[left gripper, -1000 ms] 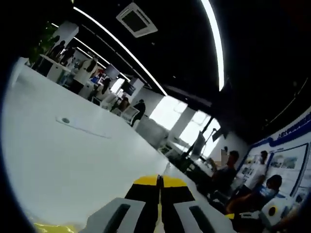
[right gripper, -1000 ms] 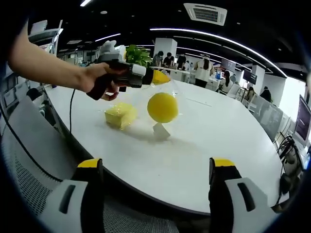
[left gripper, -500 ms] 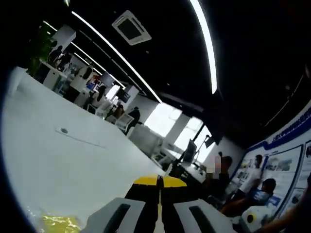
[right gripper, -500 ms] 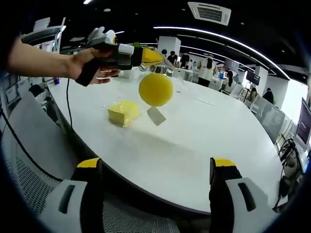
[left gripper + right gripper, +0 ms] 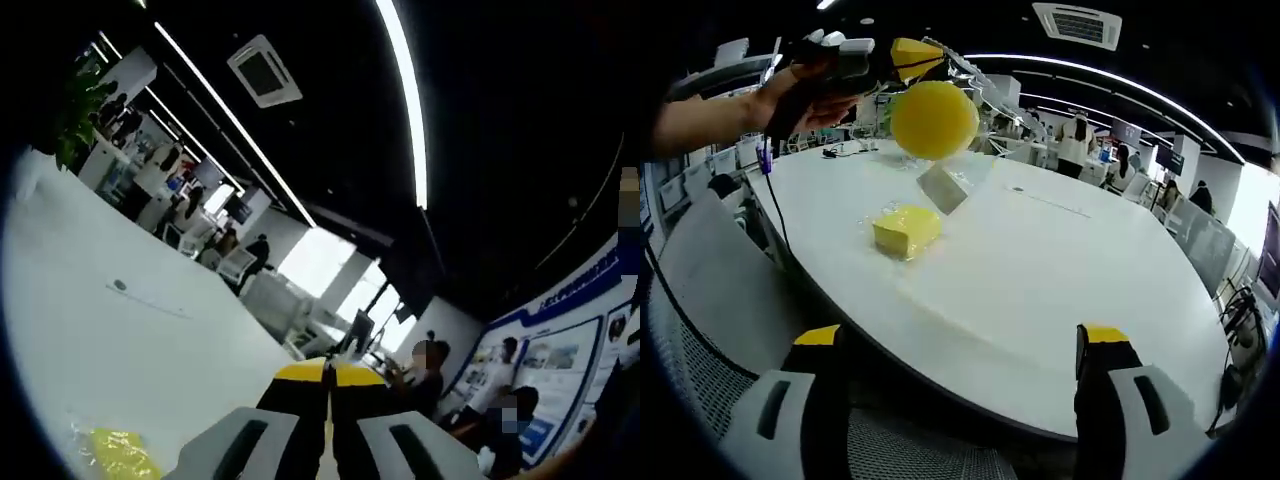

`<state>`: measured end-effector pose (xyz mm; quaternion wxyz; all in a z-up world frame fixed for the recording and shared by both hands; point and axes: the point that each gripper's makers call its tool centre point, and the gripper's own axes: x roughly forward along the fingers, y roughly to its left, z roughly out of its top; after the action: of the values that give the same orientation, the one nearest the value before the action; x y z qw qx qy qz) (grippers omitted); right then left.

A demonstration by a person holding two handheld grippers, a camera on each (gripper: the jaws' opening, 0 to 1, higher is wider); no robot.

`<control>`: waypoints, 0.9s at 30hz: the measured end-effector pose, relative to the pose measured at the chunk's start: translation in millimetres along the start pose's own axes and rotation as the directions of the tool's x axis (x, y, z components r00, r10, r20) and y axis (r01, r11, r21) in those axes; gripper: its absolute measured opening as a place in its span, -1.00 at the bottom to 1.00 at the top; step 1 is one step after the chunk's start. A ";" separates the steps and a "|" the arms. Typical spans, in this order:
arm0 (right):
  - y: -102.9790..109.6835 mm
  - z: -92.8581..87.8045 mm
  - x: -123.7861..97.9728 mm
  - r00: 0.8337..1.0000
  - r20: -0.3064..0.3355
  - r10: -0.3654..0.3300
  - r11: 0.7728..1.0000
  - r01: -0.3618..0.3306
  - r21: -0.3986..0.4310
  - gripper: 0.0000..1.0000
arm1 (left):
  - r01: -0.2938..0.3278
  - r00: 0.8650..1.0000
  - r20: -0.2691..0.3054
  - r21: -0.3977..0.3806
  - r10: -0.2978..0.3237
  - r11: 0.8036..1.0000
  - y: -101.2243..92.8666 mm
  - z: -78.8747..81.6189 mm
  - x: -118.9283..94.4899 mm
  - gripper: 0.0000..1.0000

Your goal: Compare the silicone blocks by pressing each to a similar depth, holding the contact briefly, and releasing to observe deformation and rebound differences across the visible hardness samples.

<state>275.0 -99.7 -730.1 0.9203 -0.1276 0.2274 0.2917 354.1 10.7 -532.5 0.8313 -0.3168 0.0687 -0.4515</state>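
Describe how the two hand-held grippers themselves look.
The right hand-held gripper has two pale grey jaws with dark slots and inner faces, ending in yellow tips. The left hand-held gripper is built the same; from the right gripper view a black cable hangs beneath it.

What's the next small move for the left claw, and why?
Probably lower the left claw and set the bagged yellow ball back on the white table. It hangs in its clear bag well above the table, where nothing can press it. The yellow block lies there untouched, and the right claw is open and empty.
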 end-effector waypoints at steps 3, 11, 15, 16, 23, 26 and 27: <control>1.3 6.4 -3.4 0.999 0.032 0.028 0.998 -0.030 0.049 0.78 | 0.018 1.000 -0.018 -0.020 -0.018 1.000 -13.4 1.8 -2.9 -1.00; -6.3 3.6 -6.1 0.997 0.065 0.045 0.991 -0.053 0.127 0.78 | 0.064 0.998 -0.001 -0.064 -0.064 0.996 -39.6 9.9 -6.9 -1.00; -3.6 6.9 -9.8 0.993 0.092 0.075 0.981 -0.090 0.173 0.80 | 0.100 0.995 0.010 -0.061 -0.100 0.993 -55.4 14.4 -11.3 -1.00; -2.8 10.8 -11.3 0.990 0.112 0.085 0.976 -0.106 0.192 0.80 | 0.105 0.994 0.019 -0.070 -0.103 0.992 -57.7 16.9 -13.4 -1.00; 3.1 22.8 -13.4 0.983 0.134 0.125 0.974 -0.147 0.171 0.80 | 0.160 0.986 0.060 -0.116 -0.154 0.980 -75.8 27.4 -25.0 -1.00; 9.8 43.2 -18.2 0.968 0.186 0.167 0.968 -0.197 0.156 0.79 | 0.181 0.983 0.044 -0.116 -0.177 0.977 -80.7 26.8 -27.7 -1.00; 12.6 53.7 -21.2 0.960 0.209 0.184 0.966 -0.216 0.140 0.79 | 0.188 0.982 0.040 -0.119 -0.185 0.975 -82.1 26.2 -28.4 -1.00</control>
<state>270.6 -80.1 -674.5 0.9110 0.0002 0.1712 0.3751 290.0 13.2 -468.3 0.7653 -0.3785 0.0541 -0.5178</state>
